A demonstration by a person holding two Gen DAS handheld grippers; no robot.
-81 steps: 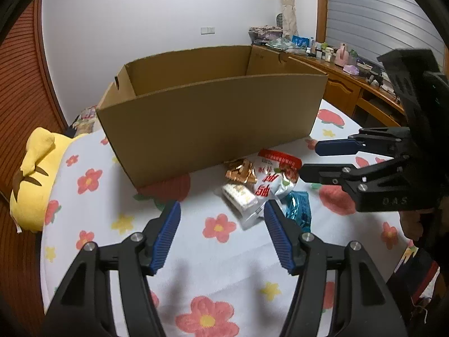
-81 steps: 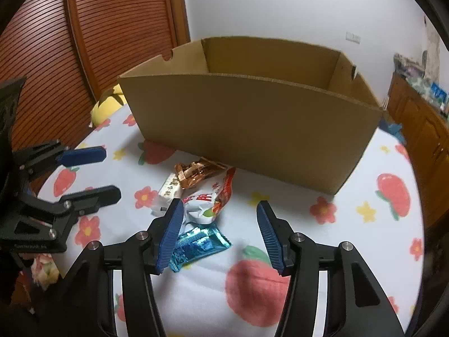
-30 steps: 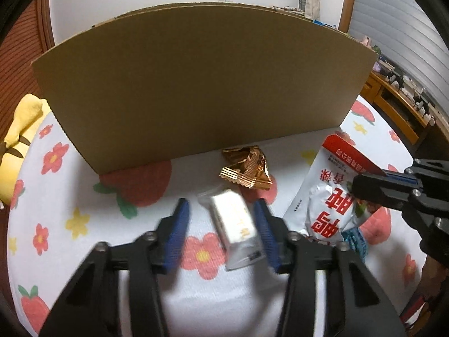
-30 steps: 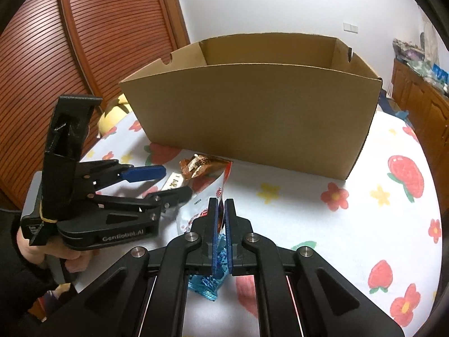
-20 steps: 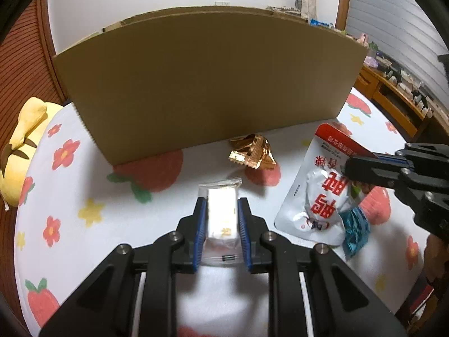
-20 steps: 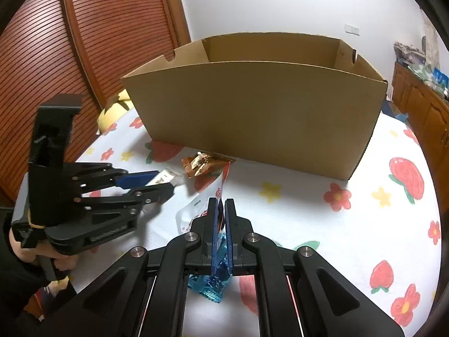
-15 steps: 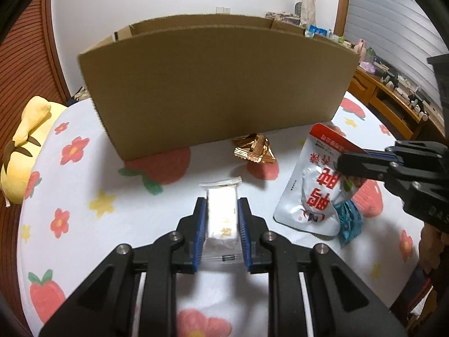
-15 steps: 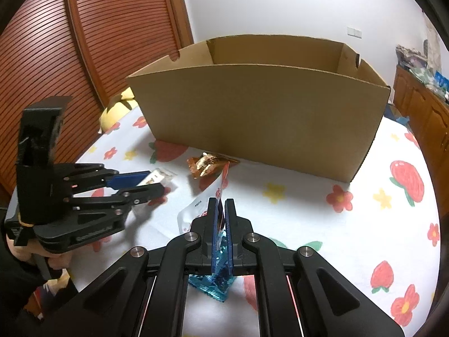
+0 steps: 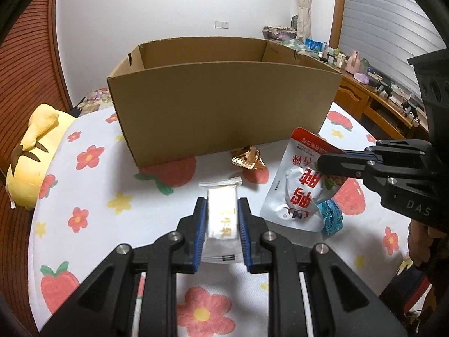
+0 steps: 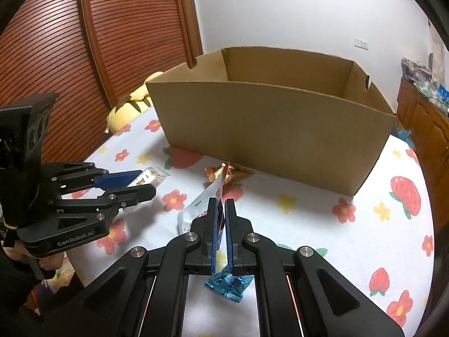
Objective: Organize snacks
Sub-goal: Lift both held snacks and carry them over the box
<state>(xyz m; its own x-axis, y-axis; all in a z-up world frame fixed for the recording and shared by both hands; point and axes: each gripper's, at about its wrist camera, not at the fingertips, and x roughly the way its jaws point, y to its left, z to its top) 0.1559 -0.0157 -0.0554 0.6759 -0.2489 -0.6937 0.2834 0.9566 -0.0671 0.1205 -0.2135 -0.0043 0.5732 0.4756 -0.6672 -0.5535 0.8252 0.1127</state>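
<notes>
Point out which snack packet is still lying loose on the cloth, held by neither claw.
The crumpled gold foil packet, beside the cardboard box. It alone lies free of both claws.

Matt cardboard box (image 9: 224, 106); glossy foil pouch (image 9: 297, 193)

— What lies at the edge of the tabletop (image 9: 92, 224)?
— A yellow plush toy (image 9: 31, 151) with dark stripes, resting on the flowered, strawberry-printed cloth.
— And behind?
— A slatted reddish-brown door (image 10: 112, 42), a white wall (image 9: 168, 8) with 1 switch plate (image 9: 221, 24).
— On the far side?
— A wooden sideboard (image 9: 362, 95) crowded with small bottles, beside a curtain (image 9: 304, 2).
</notes>
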